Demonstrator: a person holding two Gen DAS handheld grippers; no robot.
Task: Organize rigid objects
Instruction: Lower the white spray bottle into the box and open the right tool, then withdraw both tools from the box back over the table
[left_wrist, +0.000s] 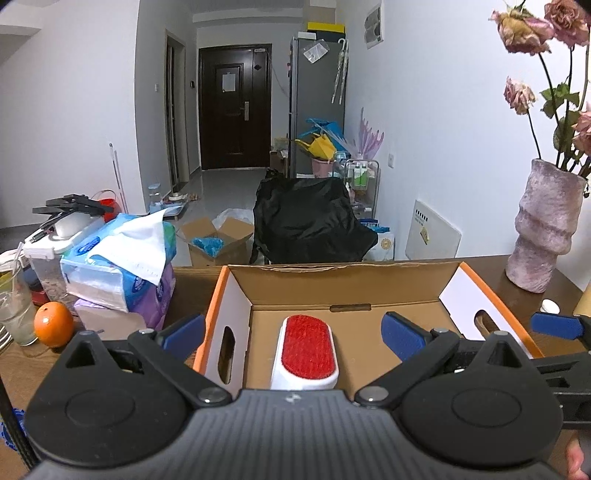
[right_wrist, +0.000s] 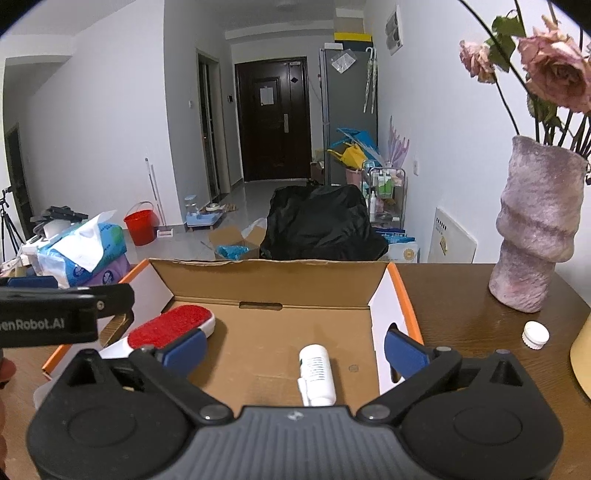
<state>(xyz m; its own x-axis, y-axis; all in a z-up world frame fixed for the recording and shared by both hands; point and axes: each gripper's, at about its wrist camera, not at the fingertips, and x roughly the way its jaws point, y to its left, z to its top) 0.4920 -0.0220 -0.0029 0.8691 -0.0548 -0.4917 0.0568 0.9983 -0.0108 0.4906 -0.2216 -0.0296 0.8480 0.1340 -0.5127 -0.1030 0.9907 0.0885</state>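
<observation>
An open cardboard box (left_wrist: 347, 288) with orange edges stands on the wooden table; it also shows in the right wrist view (right_wrist: 266, 284). A white lint brush with a red pad (left_wrist: 304, 350) lies in its left part, also seen in the right wrist view (right_wrist: 171, 326). A white bottle (right_wrist: 317, 373) lies on the box floor at the right. My left gripper (left_wrist: 293, 336) is open and empty above the brush. My right gripper (right_wrist: 293, 349) is open and empty above the bottle.
A purple vase (right_wrist: 535, 229) with dried roses stands at the table's right. A white cap (right_wrist: 535, 334) lies near it. Tissue packs (left_wrist: 122, 258), an orange (left_wrist: 53, 323) and a glass (left_wrist: 14, 306) crowd the left side. A black-draped chair (left_wrist: 310, 221) stands behind the table.
</observation>
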